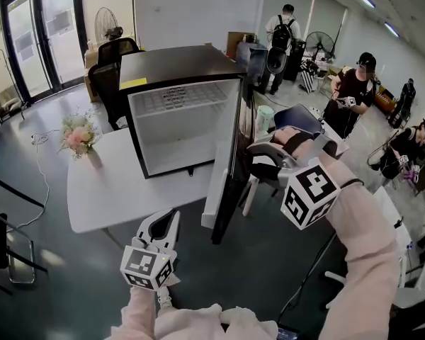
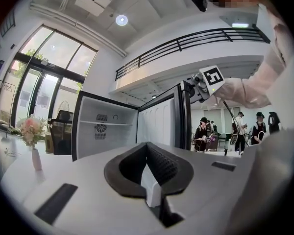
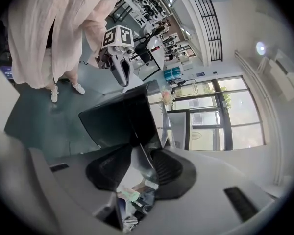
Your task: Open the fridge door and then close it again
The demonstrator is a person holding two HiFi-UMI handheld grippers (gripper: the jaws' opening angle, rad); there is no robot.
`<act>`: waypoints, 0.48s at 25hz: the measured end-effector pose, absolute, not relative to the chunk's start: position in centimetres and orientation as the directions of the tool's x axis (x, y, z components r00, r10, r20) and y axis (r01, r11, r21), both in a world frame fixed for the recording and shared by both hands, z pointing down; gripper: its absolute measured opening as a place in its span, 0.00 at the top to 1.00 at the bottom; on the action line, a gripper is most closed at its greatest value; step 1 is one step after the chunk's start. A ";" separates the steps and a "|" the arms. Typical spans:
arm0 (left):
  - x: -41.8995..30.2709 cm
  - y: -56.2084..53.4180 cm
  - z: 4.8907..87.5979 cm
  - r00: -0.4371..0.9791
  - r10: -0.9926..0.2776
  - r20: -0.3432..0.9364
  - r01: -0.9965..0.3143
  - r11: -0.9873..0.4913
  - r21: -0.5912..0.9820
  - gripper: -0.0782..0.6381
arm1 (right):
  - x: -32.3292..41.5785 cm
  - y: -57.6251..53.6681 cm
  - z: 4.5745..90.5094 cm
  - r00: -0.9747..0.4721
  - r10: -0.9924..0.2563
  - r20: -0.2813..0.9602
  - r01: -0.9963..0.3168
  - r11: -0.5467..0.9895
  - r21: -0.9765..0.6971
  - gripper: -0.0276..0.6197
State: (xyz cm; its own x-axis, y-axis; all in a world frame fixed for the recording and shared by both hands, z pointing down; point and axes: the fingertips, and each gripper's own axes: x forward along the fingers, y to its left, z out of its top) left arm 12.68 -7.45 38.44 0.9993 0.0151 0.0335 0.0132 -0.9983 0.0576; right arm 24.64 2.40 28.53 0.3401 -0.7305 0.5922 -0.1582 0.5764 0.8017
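While the fridge door point(image 1: 223, 190) gapes, right gripper point(image 3: 137, 163) clamps its edge.

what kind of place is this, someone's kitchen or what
Not a home kitchen; more likely a big open workspace or lab hall. A small fridge, its door open, sits on a white table, tall glazed doors line one wall, and other people stand about near a floor fan.

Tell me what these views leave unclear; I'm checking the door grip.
Right claw tips: head view, behind the hand and cube; its own view shows them on the door edge.
Door's lower inside: left gripper view, behind the left claw's housing.
Sticker on the fridge: head view, print too small.
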 end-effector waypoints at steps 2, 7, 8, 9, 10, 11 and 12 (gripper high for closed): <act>12.7 -5.9 38.3 0.999 0.014 0.034 0.012 -0.999 0.053 0.87 | 24.9 3.7 28.3 0.322 -0.736 0.595 -0.142 0.584 0.799 0.74; 12.5 -2.6 38.2 0.999 0.005 0.042 0.004 -0.999 0.036 0.87 | 25.8 7.0 28.0 0.285 -0.749 0.598 -0.129 0.588 0.799 0.74; 12.5 -2.3 38.3 0.999 0.003 0.045 0.002 -0.999 0.036 0.87 | 26.1 7.5 28.1 0.282 -0.749 0.600 -0.128 0.590 0.797 0.74; 12.6 -2.0 38.5 0.999 0.001 0.046 -0.001 -0.999 0.036 0.87 | 26.4 7.8 28.3 0.279 -0.747 0.603 -0.128 0.594 0.795 0.74; 12.7 -1.9 38.7 0.999 0.000 0.048 -0.002 -0.999 0.036 0.88 | 26.8 8.0 28.4 0.277 -0.745 0.606 -0.128 0.597 0.792 0.74; 12.8 -1.7 38.8 0.999 -0.001 0.049 -0.003 -0.999 0.035 0.87 | 27.2 8.3 28.6 0.278 -0.743 0.610 -0.129 0.600 0.790 0.73; 12.9 -1.6 39.0 0.999 0.000 0.050 -0.002 -0.999 0.034 0.87 | 27.5 8.5 28.7 0.280 -0.739 0.612 -0.131 0.603 0.787 0.73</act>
State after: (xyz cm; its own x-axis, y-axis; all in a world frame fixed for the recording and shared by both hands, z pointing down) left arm 12.87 -1.62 38.97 0.9988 -0.0001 0.0499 -0.0018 -0.9994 0.0340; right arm 27.50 8.45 28.70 0.2797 -0.7394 0.6124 -0.1305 0.6026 0.7873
